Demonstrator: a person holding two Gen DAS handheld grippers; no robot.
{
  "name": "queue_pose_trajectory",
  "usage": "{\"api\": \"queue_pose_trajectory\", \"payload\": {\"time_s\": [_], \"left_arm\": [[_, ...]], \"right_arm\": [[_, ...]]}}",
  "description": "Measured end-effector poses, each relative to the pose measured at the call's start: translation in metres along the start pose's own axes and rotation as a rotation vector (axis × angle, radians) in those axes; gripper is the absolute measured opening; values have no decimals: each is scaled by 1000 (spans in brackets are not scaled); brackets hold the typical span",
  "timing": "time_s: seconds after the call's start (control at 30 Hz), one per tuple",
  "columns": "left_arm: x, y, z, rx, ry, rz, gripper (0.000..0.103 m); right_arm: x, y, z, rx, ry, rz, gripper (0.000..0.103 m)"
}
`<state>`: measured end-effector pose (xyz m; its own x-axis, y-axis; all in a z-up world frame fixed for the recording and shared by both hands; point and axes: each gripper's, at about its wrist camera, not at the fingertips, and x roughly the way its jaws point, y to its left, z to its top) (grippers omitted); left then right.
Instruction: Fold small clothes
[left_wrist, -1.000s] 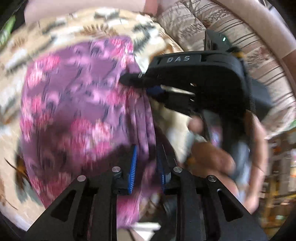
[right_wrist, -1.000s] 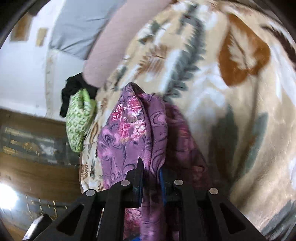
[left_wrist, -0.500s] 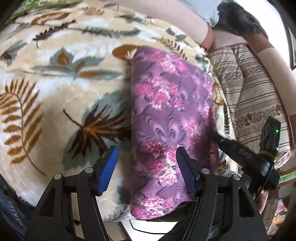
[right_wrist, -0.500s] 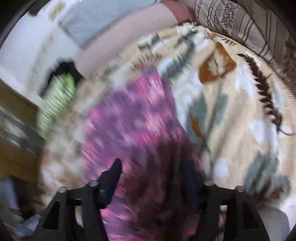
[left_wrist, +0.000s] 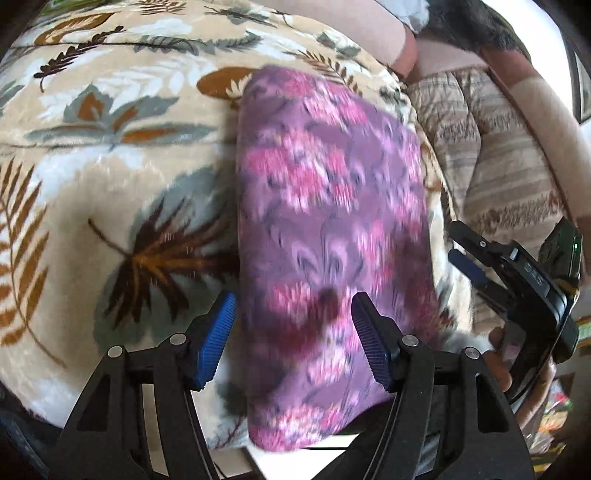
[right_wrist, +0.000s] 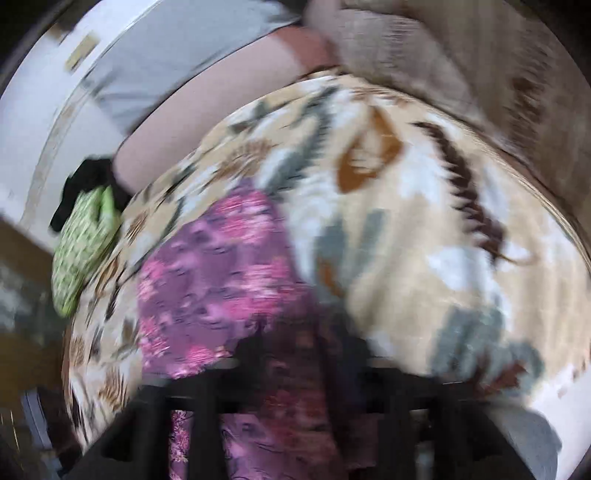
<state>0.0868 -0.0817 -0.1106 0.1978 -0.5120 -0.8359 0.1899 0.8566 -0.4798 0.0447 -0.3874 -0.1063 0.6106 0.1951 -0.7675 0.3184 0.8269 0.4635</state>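
The blanket (left_wrist: 110, 192) with its leaf print is covering the sofa, and the cloth (left_wrist: 332, 236), purple with pink flowers, is lying folded into a long strip on it, near the blanket's right edge in the left wrist view. The strip's near end is hanging over the blanket's front edge. The left gripper (left_wrist: 293, 338) is hovering over that near end, its jaws standing apart, having just been opening, nothing clamped. The right wrist view is smearing badly; the right gripper (right_wrist: 295, 373) is showing only as a dark blur over the cloth, jaws apart, having just been opening. A green cloth (right_wrist: 81, 251) is lying at the blanket's far left corner.
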Motion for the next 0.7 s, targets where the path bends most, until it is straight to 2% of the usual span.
{"api": "queue_pose_trajectory", "payload": {"time_s": [0.1,0.13,0.2,0.33,0.4,0.5,0.57,0.67,0.7], "left_arm": [[4,4,31,-42,-14,-13,65],[8,4,44,-57,-15,-21,65],[15,4,64,-67,-10,-43,65],[35,11,92,-89,30,-60,66],[46,19,102,-128,40,-81,66],[58,27,112,-176,47,-81,66],[63,30,116,-194,56,-84,65],[56,28,116,-174,52,-93,34],[46,25,115,-157,35,-114,31]], "right_arm": [[26,17,32,-24,107,73,65],[44,16,45,-13,155,107,65],[64,6,60,28,188,119,65],[90,-13,60,85,264,166,64],[91,-11,60,68,262,161,63],[102,-6,55,49,306,123,49],[109,-2,54,36,321,114,36],[107,4,55,1,315,109,21],[104,7,56,-9,298,114,19]]}}
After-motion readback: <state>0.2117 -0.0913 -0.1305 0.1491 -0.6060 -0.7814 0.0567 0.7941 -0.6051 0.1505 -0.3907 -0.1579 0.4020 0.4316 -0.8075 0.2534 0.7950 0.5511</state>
